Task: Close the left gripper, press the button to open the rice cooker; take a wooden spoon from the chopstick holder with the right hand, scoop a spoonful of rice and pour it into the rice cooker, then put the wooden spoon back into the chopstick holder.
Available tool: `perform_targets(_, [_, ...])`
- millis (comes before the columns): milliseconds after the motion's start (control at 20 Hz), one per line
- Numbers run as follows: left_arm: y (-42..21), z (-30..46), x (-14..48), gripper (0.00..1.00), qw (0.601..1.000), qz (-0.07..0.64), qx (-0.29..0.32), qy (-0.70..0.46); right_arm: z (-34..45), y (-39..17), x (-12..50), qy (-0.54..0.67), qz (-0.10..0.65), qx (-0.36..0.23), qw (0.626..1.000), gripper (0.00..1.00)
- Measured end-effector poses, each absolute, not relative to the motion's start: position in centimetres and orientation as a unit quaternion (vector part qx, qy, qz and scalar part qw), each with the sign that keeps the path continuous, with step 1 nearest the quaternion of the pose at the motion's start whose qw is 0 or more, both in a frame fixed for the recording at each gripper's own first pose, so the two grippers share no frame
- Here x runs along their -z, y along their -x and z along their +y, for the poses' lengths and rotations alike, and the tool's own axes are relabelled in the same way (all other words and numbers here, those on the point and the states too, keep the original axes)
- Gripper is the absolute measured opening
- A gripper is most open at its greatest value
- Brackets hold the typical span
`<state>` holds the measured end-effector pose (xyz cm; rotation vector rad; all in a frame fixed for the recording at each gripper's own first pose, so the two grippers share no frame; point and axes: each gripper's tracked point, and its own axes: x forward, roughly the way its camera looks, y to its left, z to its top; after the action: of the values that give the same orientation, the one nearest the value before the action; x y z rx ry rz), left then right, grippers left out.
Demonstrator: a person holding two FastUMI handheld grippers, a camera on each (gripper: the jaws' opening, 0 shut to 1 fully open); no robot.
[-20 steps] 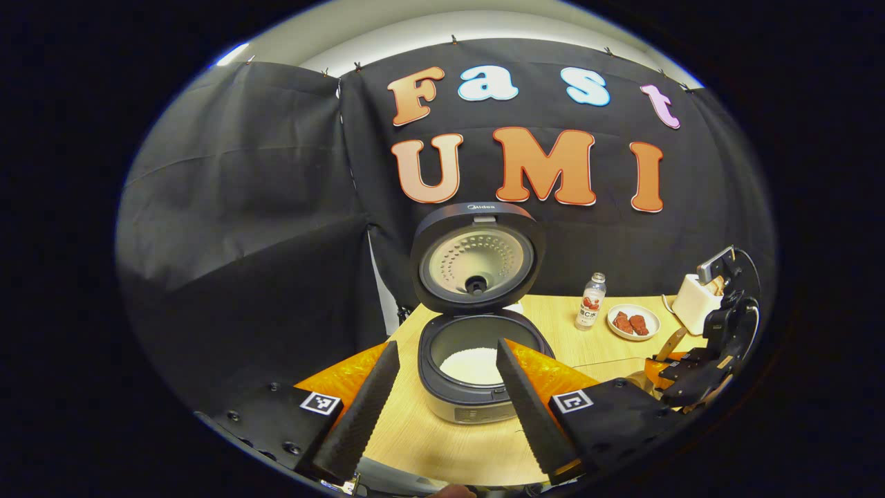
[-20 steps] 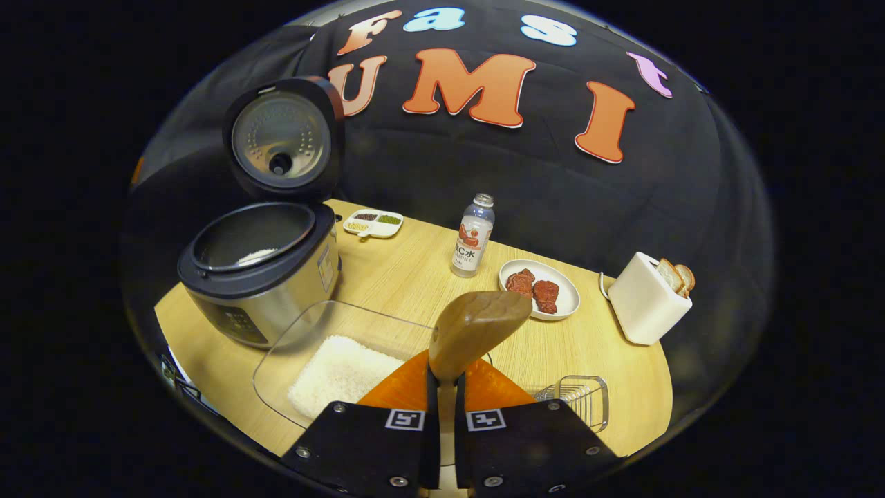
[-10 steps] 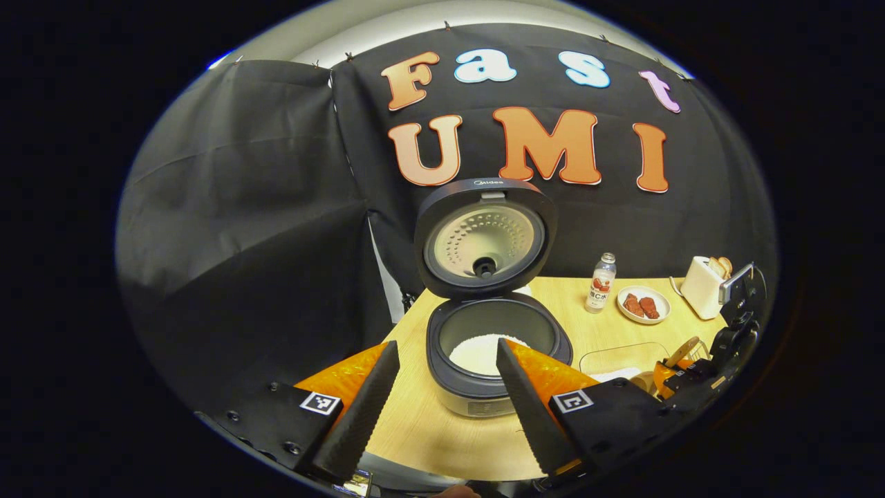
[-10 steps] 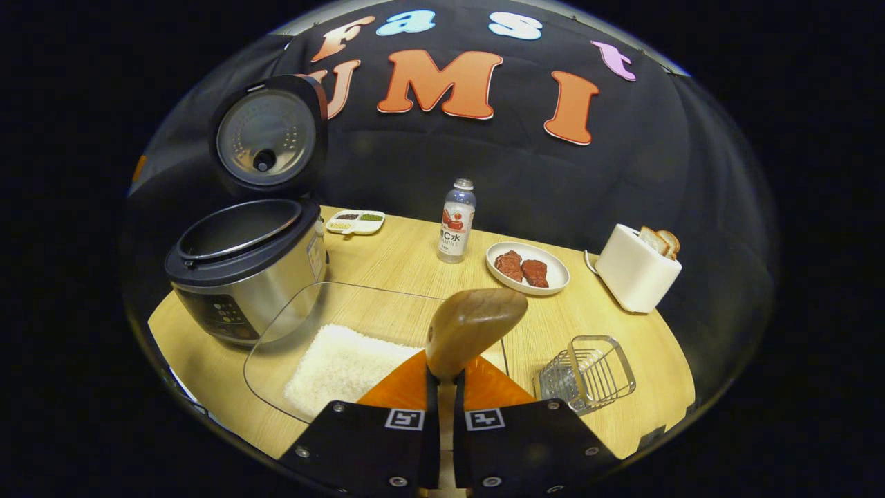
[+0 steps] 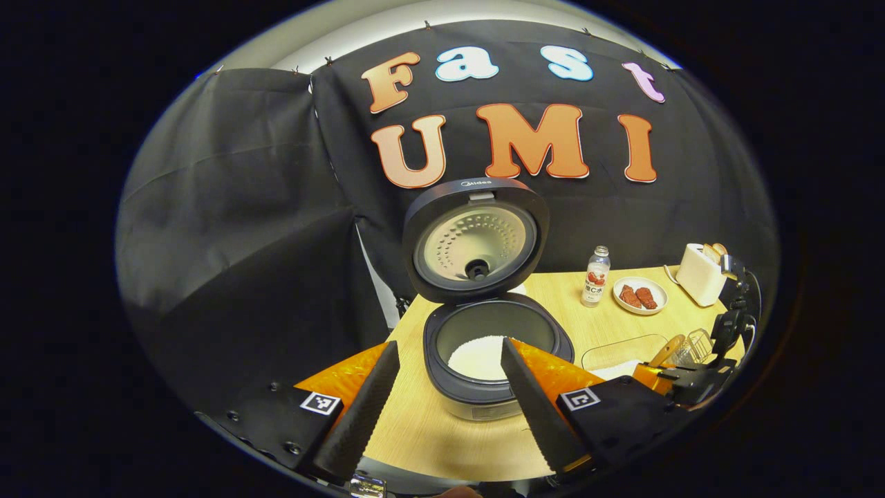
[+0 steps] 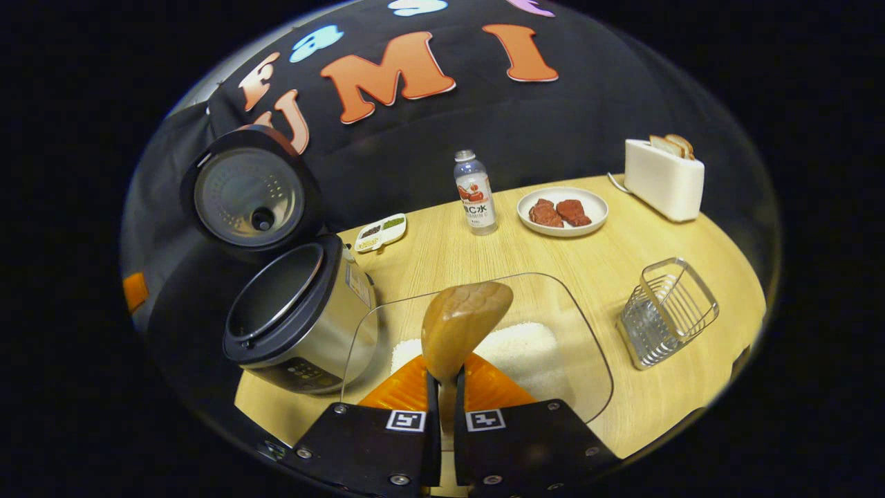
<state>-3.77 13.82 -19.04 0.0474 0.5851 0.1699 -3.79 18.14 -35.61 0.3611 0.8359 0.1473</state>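
Wooden spoon point(image 6: 464, 319) sits dead centre of the right gripper view, bowl up, its handle pinched between the jaws of the right gripper point(image 6: 446, 387), which are closed on it. Beneath it lies the clear glass tray point(image 6: 588, 346) with a bed of rice point(image 6: 518, 349). Left of centre stands the rice cooker point(image 6: 304, 325), lid point(image 6: 245, 194) swung up. At the right edge, the wire chopstick holder point(image 6: 667, 311) leans on the desk point(image 6: 664, 242).

In the left gripper view, the left gripper point(image 5: 446, 401) has its jaws spread wide, gripping nothing, framing the cooker's pot with rice inside it.

The desk is pale wood with a rounded edge; black cloth walls the booth behind. Along the back sit a bottle point(image 6: 475, 194), a plate of red pieces point(image 6: 562, 211), a toaster point(image 6: 664, 178) holding bread, and a small divided dish point(image 6: 380, 232).

The spoon's handle is hidden between the jaws. The tray's near edge is cut off by the gripper body. What fills the divided dish is too small to make out.
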Motion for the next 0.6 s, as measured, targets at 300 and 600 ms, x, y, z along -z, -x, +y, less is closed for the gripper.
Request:
perform_targets(300, [2.9, 14.3, 18.6, 1.00, 0.956, 0.283, -0.066, -0.035, 17.8, 2.6, 36.6, -0.272, 0.435, -0.036, 0.858, 0.07])
perform_targets(600, [2.2, 13.9, 18.8, 0.99, 0.958, 0.282, -0.051, -0.034, 19.3, 2.1, 36.2, -0.293, 0.433, -0.047, 0.851, 0.07])
